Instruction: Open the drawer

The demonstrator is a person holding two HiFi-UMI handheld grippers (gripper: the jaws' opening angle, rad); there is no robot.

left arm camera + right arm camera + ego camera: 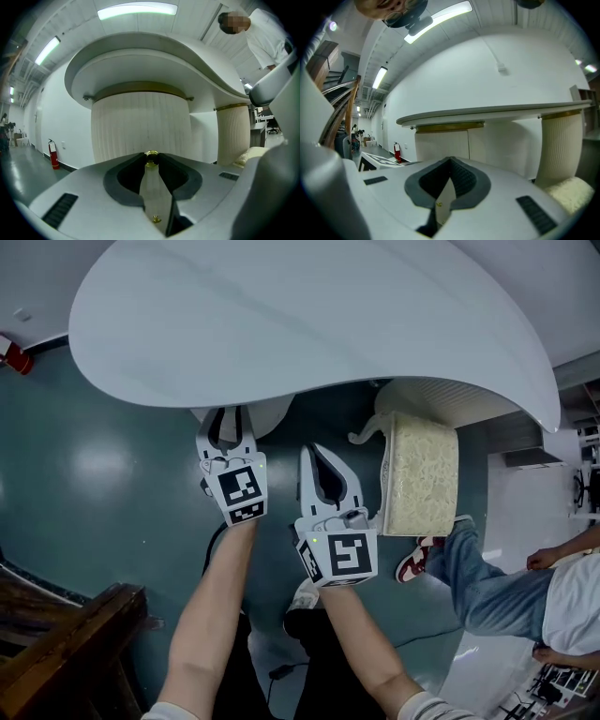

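Left gripper (pixel 227 424) jaws pinch a small brass knob (pixel 151 154), probably a drawer pull; right gripper (pixel 319 457) jaws closed, empty.

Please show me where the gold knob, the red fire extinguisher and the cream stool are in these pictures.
gold knob (pixel 151 154): left gripper view, on its round head.
red fire extinguisher (pixel 54 157): left gripper view, on its red body.
cream stool (pixel 422 474): head view, on its textured cushion.
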